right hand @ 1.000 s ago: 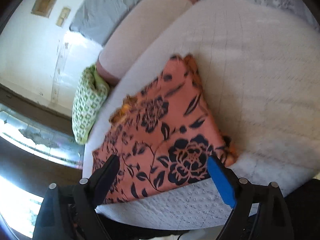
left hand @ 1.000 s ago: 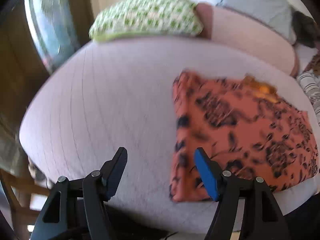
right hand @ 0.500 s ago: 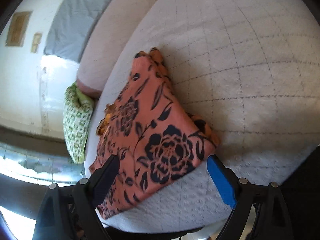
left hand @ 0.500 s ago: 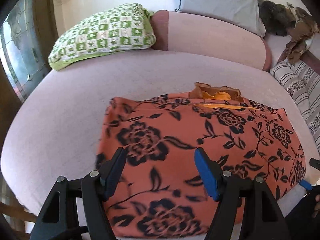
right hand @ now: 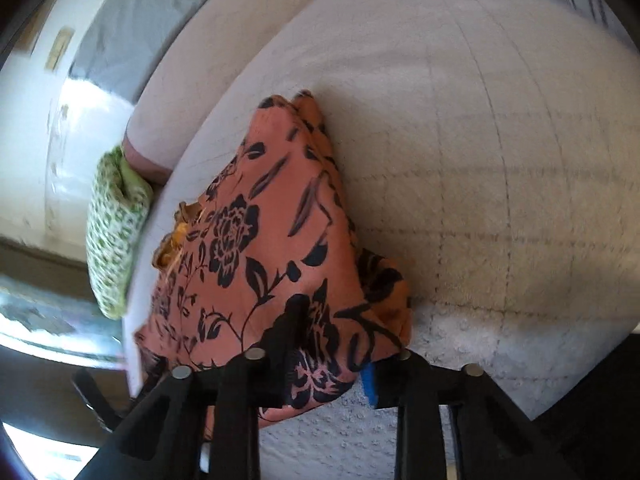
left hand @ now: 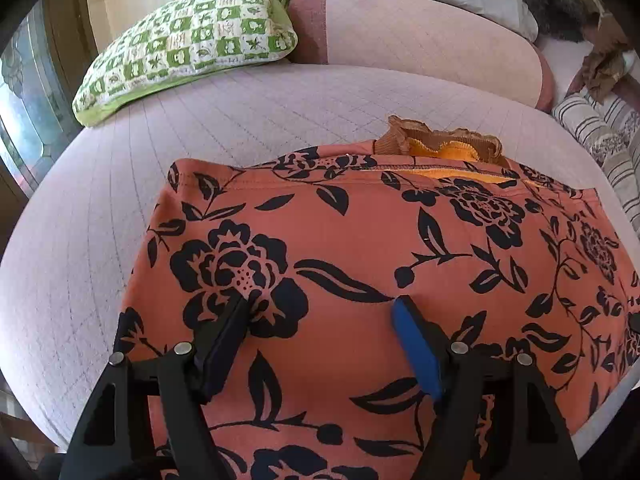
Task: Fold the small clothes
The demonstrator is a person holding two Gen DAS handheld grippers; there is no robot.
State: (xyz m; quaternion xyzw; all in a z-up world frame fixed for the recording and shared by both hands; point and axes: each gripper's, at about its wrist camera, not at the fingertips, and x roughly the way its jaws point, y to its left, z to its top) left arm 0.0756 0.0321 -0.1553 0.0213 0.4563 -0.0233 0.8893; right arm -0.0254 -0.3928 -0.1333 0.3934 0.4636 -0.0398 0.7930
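An orange garment with a black flower print [left hand: 360, 248] lies folded on the pale quilted bed [left hand: 80, 240]. An orange ruffled edge [left hand: 444, 142] sticks out at its far side. My left gripper [left hand: 320, 312] is open, its fingers resting over the near part of the cloth. In the right wrist view the same garment [right hand: 272, 248] lies left of centre. My right gripper [right hand: 332, 344] is open, its fingers straddling the garment's near right corner, which bunches up between them.
A green checked pillow [left hand: 188, 40] lies at the far left, and it shows in the right wrist view [right hand: 114, 232]. A pink bolster [left hand: 420, 36] runs along the back. Striped cloth [left hand: 600, 136] lies at the right. The bed edge is near on the left.
My left gripper has moved right and forward from bare bed onto the garment. My right gripper has dropped lower and closer, so the garment's corner now sits between its fingers.
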